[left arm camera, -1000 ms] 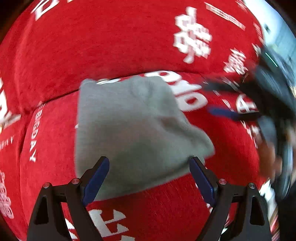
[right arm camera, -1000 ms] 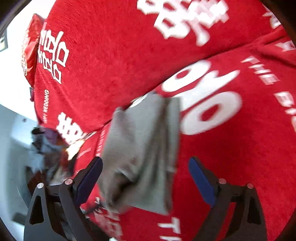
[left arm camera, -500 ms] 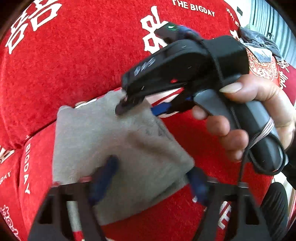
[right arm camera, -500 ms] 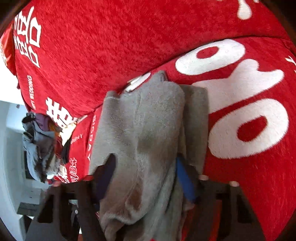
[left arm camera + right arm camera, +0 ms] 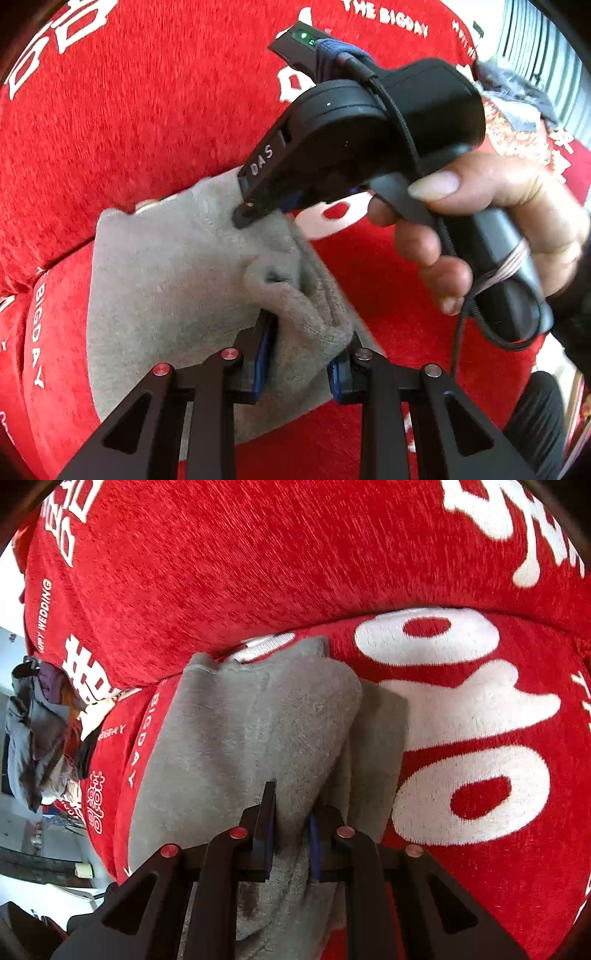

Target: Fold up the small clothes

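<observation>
Your left tongs (image 5: 301, 354) are closing on a bunched ridge of the grey garment (image 5: 166, 288), the blue pads (image 5: 263, 363) narrow now with a thick roll of knit gathered between them. You are biting where the cloth is already doubled, which looks like a way to catch every layer at once. Your right tongs (image 5: 291, 827) are closing too, down to a thin gap, and a pleat of the same grey garment (image 5: 236, 738) is squeezed between the pads. In the left wrist view those right tongs (image 5: 255, 214) are pressing their tip into the far edge of the cloth, with your right hand (image 5: 491, 225) wrapped round the black handle and squeezing the trigger.

So you are taking two separate pinches on one piece, one nearer you and one further in, probably so the edge lifts evenly instead of sagging in the middle.

The garment is lying on the seat of the red sofa cover (image 5: 480, 716), its far edge tucked close to the crease where the seat cushion meets the red backrest (image 5: 147, 110). A flap is already lying over the layer beneath along the garment's right side. At the sofa's left end, a heap of other clothes (image 5: 33, 731) is waiting, well apart from this piece.
</observation>
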